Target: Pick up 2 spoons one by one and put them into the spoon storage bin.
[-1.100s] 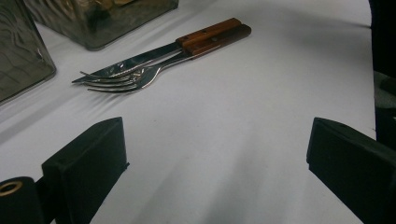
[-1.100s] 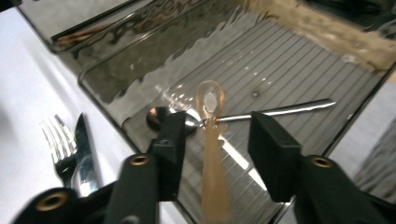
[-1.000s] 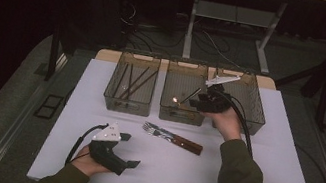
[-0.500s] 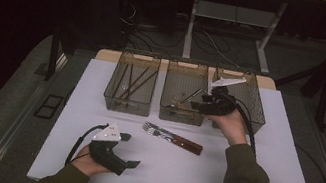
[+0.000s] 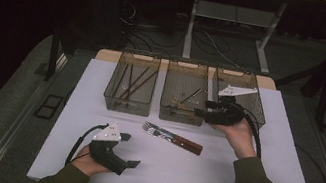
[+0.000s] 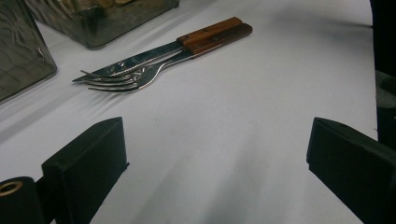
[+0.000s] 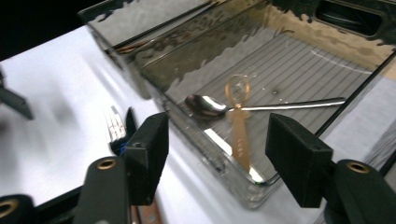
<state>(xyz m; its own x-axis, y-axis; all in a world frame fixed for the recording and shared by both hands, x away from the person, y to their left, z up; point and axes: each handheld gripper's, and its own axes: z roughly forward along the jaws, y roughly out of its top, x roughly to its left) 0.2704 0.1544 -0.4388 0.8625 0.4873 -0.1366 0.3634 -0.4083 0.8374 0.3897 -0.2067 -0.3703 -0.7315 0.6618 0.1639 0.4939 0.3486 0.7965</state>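
Right gripper (image 5: 202,111) wide open, holding nothing, hovering at the near rim of the middle bin (image 5: 180,114), over a steel spoon (image 7: 212,106) and a gold one (image 7: 239,122) lying crossed on the bin floor. Pulled back from over the bin since a second ago. Left gripper (image 5: 131,151) parked on the table (image 5: 216,182), wide open, empty, unmoved. Fork (image 6: 122,82) and knife (image 6: 159,51) side by side between the hands.

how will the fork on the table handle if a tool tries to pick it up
The fork looks like stiff metal with a wooden handle, so it should not bend. It lies flat against a knife, so a tool may catch both. Its polished steel probably slides easily on the white table.
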